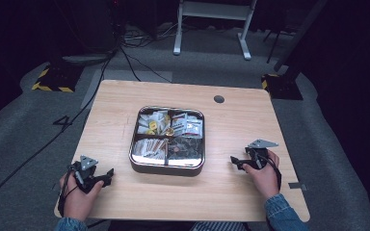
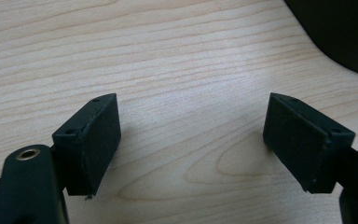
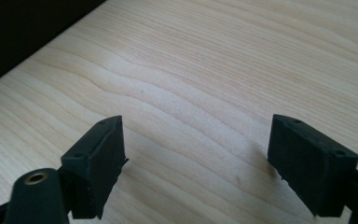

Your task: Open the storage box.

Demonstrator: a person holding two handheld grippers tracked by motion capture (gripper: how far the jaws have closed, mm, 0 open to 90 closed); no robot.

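A square metal tray [image 1: 135, 159] with dividers stands in the middle of the wooden table [image 1: 236, 187]; its compartments hold several small packets and sachets. My left gripper [image 1: 107, 176] rests low on the table at the front left, held by a hand, its tips turned toward the tray. In the left gripper view that gripper [image 2: 191, 140] stands open over bare wood. My right gripper [image 1: 234, 162] lies at the front right, also pointing toward the tray. Seen in the right gripper view, this gripper [image 3: 196, 158] is open with nothing between its pads.
A round cable hole [image 1: 218, 99] sits near the table's far edge. Beyond the table are a white stand [image 1: 212, 29], floor cables and a yellow-black striped base [image 1: 53, 79]. The table's front edge lies just below both hands.
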